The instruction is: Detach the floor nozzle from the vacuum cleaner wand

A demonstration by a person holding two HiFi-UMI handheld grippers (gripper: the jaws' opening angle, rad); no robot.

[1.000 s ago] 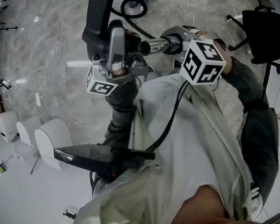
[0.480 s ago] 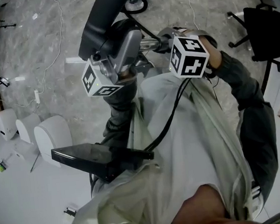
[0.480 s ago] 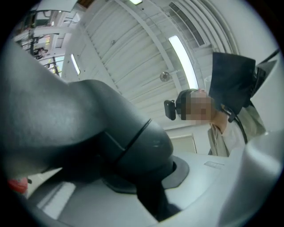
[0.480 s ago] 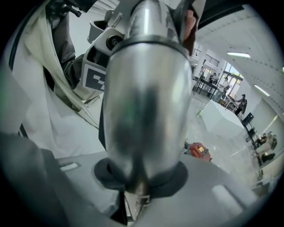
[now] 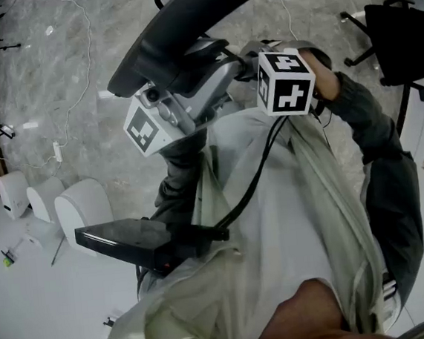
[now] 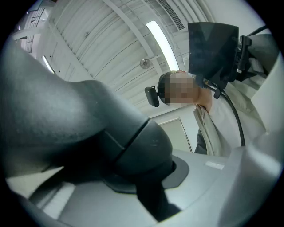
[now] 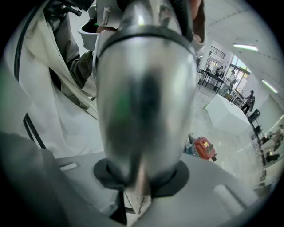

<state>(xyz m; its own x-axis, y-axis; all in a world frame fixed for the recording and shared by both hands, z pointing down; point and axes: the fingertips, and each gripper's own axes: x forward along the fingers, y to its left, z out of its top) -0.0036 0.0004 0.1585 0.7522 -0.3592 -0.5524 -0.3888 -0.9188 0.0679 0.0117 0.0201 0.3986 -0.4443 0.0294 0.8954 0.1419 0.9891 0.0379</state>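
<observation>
Left fingers (image 6: 262, 177): clamped on the dark neck of the floor nozzle (image 5: 176, 27);
Right fingers (image 7: 22, 186): held the steel wand (image 7: 146, 88) between them, having just been opening

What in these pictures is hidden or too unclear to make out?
- Right gripper view: the wand is a close blur; the red machine behind it is too small to identify.
- Left gripper view: the floor nozzle fills the frame with its dark neck, its ends cut off.
- Head view: where wand meets nozzle lies behind the left gripper; joined or apart cannot be told.
</observation>
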